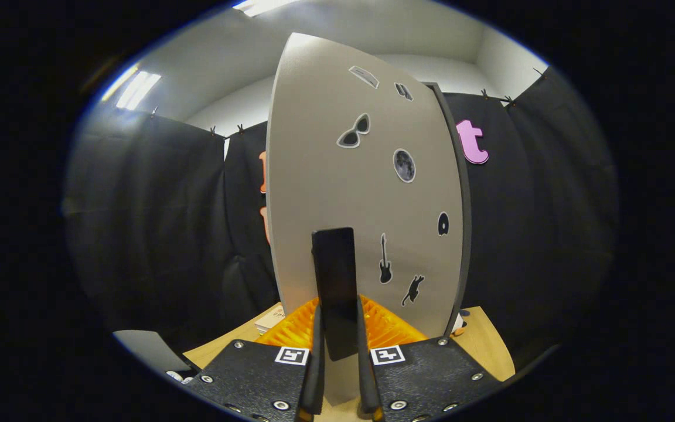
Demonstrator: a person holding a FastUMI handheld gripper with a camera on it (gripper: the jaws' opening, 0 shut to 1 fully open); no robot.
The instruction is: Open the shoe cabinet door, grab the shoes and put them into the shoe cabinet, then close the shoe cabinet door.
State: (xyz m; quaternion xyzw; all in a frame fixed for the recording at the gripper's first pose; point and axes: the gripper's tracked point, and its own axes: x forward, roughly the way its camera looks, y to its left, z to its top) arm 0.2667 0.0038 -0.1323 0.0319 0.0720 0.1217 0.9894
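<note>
The grey shoe cabinet door (343, 193) stands swung out straight ahead of me, its face dotted with small stickers. A black upright handle (334, 287) juts from the door's lower part. My gripper (337, 337) is shut on that handle, its two orange ribbed fingers (287, 328) pressing on it from both sides. The dark cabinet body's edge (460, 223) shows just behind the door on the right. What lies inside the cabinet is hidden by the door.
A light wooden tabletop (487, 346) lies under the cabinet. A small pale box (270, 319) sits on it left of the fingers. A grey flat piece (147, 349) lies near the table's left corner.
</note>
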